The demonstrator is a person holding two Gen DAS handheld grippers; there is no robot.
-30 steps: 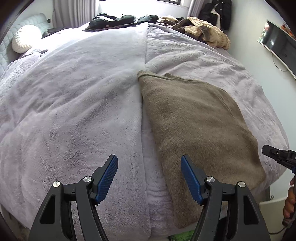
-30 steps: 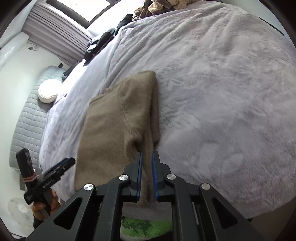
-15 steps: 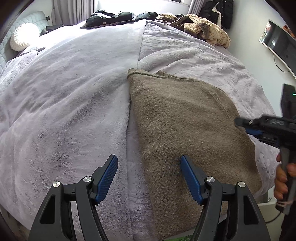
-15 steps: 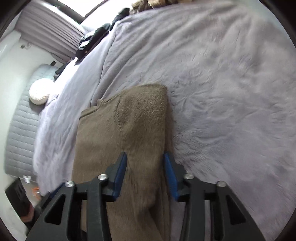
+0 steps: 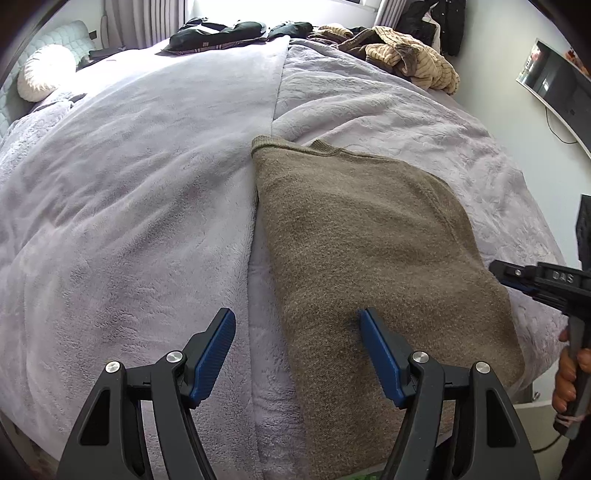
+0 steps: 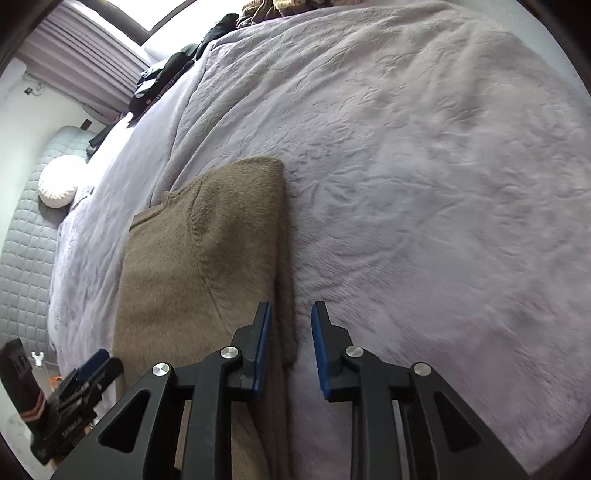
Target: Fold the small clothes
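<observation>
Sweater (image 5: 369,266) lies folded on the bed (image 5: 129,206); both tongs, left (image 5: 295,354) and right (image 6: 290,347), spread, pinch nothing; its overhanging edge may slip off.

Home bedroom, wide bed (image 5: 147,192) under a lilac plush blanket, quilted headboard (image 6: 26,236) with round white cushion (image 5: 44,72), curtained window (image 5: 147,16), heaps of clothes (image 5: 402,55) at the far edge, wall-mounted screen (image 5: 554,96).

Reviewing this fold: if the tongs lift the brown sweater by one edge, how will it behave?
The brown sweater is soft knit lying limp in layers, so it would probably droop and unfold. Its fuzzy surface likely grips the plush blanket, dragging rather than sliding. It probably won't slip from the pads.
</observation>
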